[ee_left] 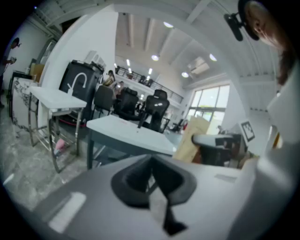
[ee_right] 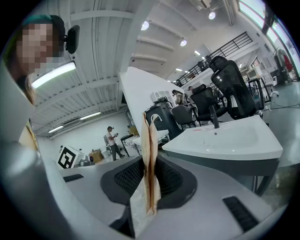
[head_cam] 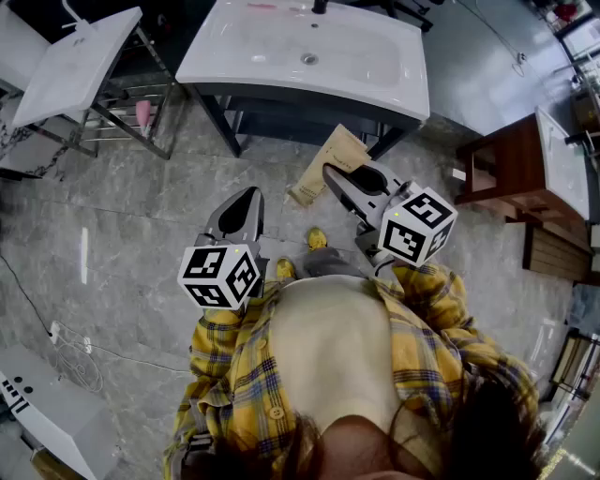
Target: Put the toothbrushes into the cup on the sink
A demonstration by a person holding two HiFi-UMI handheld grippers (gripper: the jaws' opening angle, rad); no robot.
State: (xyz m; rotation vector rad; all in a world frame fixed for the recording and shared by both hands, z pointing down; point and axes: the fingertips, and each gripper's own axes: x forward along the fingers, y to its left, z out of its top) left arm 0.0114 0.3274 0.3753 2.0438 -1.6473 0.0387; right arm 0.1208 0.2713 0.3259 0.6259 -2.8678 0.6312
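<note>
While the sink point(head_cam: 234, 52) stands ahead on its dark frame point(head_cam: 281, 108), the left gripper point(head_cam: 246, 202) is held short of it, jaws fully together with nothing between them. The right gripper point(head_cam: 336, 180) is clamped on a brown paper packet point(ee_right: 151, 150), which is held edge-up near the sink's front edge. A slim pink item point(head_cam: 262, 7) is noted on the sink's back rim; whether it is a toothbrush cannot be determined.
</note>
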